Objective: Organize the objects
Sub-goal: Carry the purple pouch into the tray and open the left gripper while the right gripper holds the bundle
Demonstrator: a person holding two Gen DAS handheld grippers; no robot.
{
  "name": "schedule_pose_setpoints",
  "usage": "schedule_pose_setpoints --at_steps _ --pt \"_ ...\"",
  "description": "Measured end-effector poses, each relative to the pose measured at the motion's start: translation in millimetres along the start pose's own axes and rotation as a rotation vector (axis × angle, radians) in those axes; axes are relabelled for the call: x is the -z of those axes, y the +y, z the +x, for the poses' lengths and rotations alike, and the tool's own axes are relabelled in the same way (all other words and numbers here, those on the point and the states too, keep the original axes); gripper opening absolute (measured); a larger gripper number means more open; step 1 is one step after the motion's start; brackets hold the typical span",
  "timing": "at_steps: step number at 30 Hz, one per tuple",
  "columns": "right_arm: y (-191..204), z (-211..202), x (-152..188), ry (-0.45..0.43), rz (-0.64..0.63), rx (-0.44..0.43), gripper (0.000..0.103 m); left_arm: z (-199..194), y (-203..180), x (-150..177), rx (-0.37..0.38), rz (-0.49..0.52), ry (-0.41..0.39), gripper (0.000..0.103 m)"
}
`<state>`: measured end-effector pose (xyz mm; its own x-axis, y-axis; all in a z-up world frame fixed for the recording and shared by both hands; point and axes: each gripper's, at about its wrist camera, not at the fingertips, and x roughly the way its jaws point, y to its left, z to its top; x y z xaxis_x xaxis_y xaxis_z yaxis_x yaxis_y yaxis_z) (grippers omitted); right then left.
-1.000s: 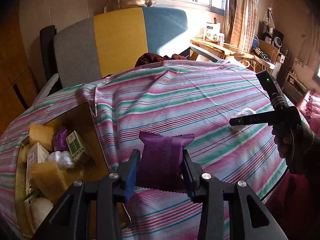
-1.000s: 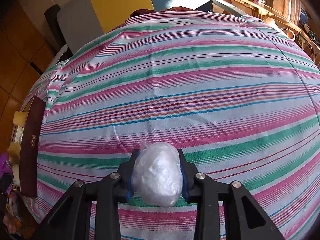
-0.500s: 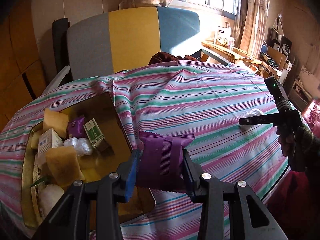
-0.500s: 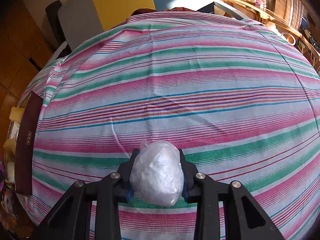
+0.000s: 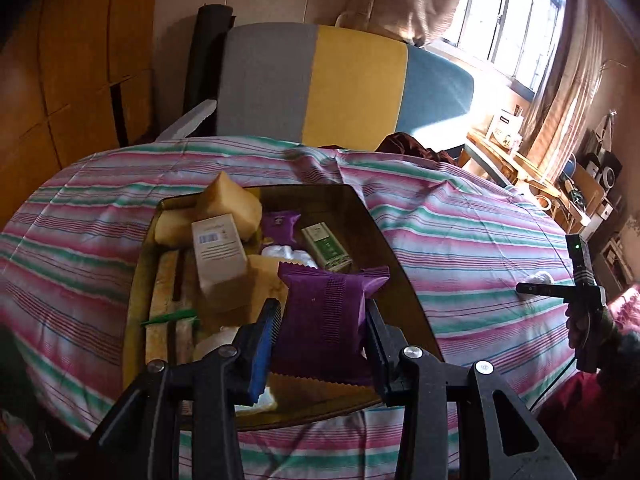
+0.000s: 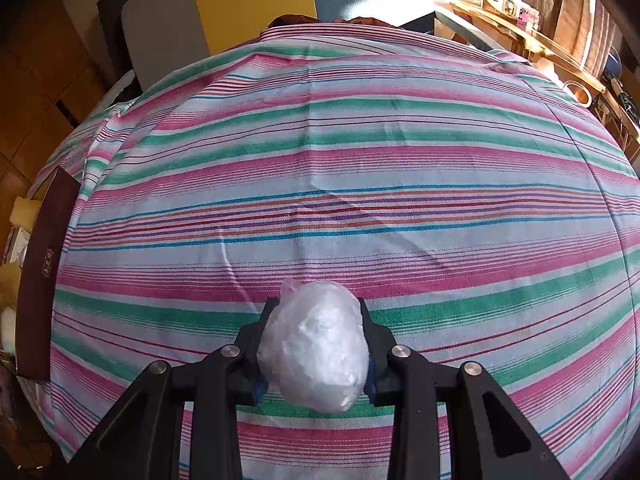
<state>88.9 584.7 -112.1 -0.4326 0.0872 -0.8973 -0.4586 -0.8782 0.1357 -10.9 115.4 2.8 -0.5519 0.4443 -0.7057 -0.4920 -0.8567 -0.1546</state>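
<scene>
Purple snack packet (image 5: 326, 322) clamped in the left hand-held gripper (image 5: 320, 344) above the filled tray (image 5: 400, 280), awaiting lowering and release; the right hand-held gripper (image 6: 314, 344) grasps a white plastic-wrapped bundle (image 6: 316, 344) over the striped bench cloth (image 6: 340, 184).

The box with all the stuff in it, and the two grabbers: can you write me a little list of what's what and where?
surface: striped tablecloth
box: open, on the cloth
in box: white carton, green carton, small purple packet, yellow sponges
left hand-held gripper: shut on purple packet, above the box
right hand-held gripper: shut on white plastic-wrapped lump, over the cloth
</scene>
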Motion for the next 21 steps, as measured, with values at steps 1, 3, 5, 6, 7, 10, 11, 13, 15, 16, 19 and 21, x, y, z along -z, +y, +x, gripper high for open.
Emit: schedule_pose_setpoints --at_steps 1,3,5,6,7,10,11,13,15,16,19,21 --pt "0.3 -0.5 0.2 0.0 -0.001 0.001 0.034 2.0 3.6 3.6 -0.002 -0.002 0.009 0.041" --pt "1.4 -0.3 0.3 -0.001 -0.002 0.004 0.034 10.7 3.1 9.0 0.01 0.006 0.037 0.041" --pt "3.3 -0.2 0.3 -0.002 -0.005 0.009 0.034 24.1 -1.7 12.9 0.006 0.016 0.072 0.041" --pt "4.0 -0.2 0.4 -0.003 -0.007 0.012 0.034 30.8 -4.2 14.2 0.011 0.018 0.088 0.041" --pt "4.8 0.0 0.6 -0.003 -0.008 0.013 0.034 38.1 -7.1 16.2 0.009 0.025 0.104 0.041" --pt "6.4 -0.1 0.8 -0.004 -0.007 0.014 0.034 58.7 -10.4 22.6 -0.004 0.024 0.174 0.042" --pt "6.8 0.1 0.9 -0.004 -0.008 0.014 0.034 63.4 -10.2 24.5 0.005 0.021 0.19 0.042" --pt "7.2 1.0 0.3 -0.004 -0.009 0.015 0.034 68.3 -10.8 27.1 -0.004 0.027 0.195 0.043" --pt "7.0 1.2 0.5 -0.004 -0.01 0.016 0.034 72.1 -9.7 28.0 -0.005 0.024 0.203 0.043" --pt "6.9 1.2 0.7 -0.004 -0.011 0.016 0.034 73.4 -9.1 28.3 -0.007 0.021 0.205 0.043" --pt "8.2 2.8 0.3 -0.004 -0.015 0.018 0.034 73.8 -10.2 29.9 -0.017 0.034 0.199 0.043" --pt "8.4 3.1 0.4 -0.005 -0.019 0.022 0.034 73.0 -10.6 30.5 -0.018 0.04 0.194 0.043"
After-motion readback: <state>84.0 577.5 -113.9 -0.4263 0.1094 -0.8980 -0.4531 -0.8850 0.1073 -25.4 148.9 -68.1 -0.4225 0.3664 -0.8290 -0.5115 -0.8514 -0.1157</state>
